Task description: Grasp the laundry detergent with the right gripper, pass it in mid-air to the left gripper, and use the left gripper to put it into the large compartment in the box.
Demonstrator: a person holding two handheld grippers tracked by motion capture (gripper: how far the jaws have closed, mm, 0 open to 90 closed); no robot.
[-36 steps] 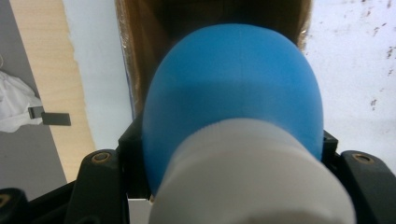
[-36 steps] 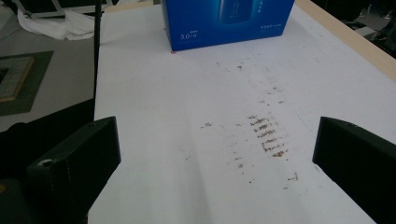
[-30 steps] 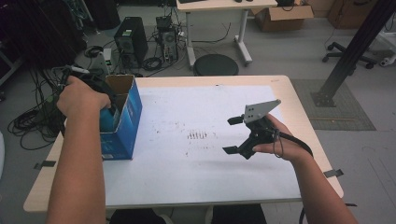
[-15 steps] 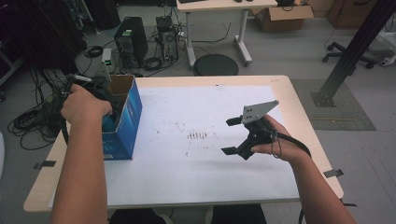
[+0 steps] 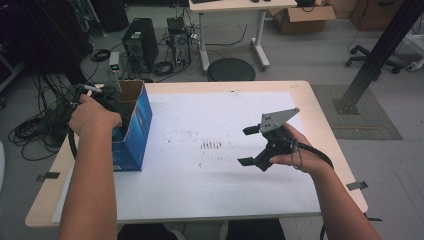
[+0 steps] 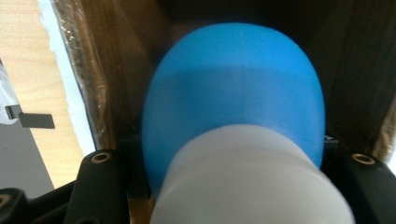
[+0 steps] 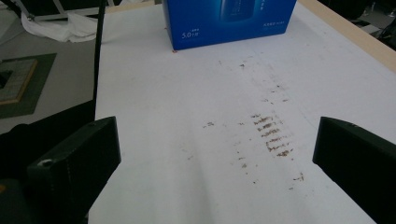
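Both forearms are bare, with no sleeves. The right gripper [image 5: 250, 146] is black, with blocky jaws, a grey three-cornered plate with small holes on top, and a black cable looping from it. The left gripper [image 6: 224, 186] shows brass-ringed screws.

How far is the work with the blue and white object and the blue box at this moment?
Done: the left gripper is shut on the blue and white object and has it inside the open blue box; brown inner walls surround it. In hand: the object remains gripped. Left, probably: set it down, open the jaws, withdraw. The right gripper hangs open over the white sheet, holding nothing.
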